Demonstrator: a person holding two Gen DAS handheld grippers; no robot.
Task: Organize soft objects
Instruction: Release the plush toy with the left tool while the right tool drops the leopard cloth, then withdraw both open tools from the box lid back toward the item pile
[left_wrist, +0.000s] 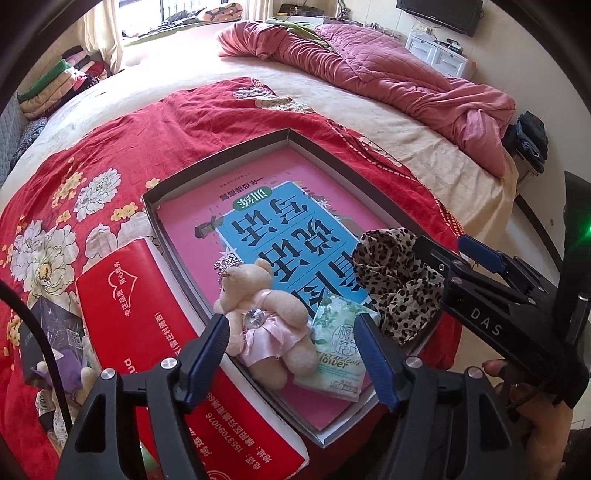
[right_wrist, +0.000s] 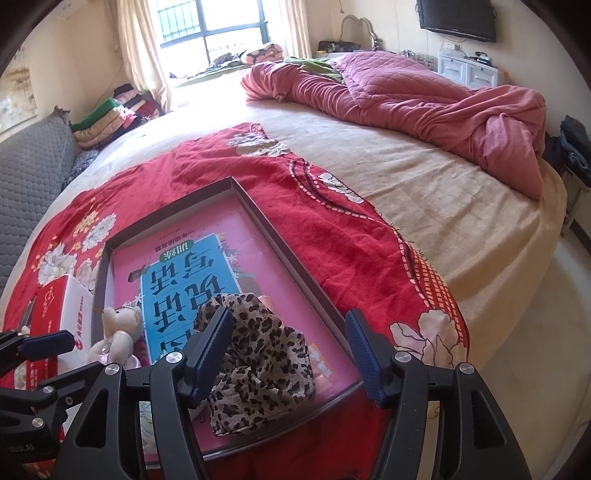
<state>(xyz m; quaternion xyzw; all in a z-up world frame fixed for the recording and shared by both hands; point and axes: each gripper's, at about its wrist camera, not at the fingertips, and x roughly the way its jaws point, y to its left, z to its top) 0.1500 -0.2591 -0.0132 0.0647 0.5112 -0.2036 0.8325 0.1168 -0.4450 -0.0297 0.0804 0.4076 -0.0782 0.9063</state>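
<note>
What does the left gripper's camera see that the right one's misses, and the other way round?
Only the left camera shows the green tissue pack beside the teddy bear, and a hand holding the right gripper. Only the right camera shows the window and the grey sofa. Both show the shallow box, the leopard-print cloth and the bear lying in it, with both grippers open.

One shallow box sits on the near part of the bed. It holds one pink and blue book, one plush bear in a pink dress, one leopard-print fabric piece at the right, and one small tissue pack. Left of it lies one red carton. Far off lies one pink quilt. Two grippers are in view: left gripper and right gripper.
</note>
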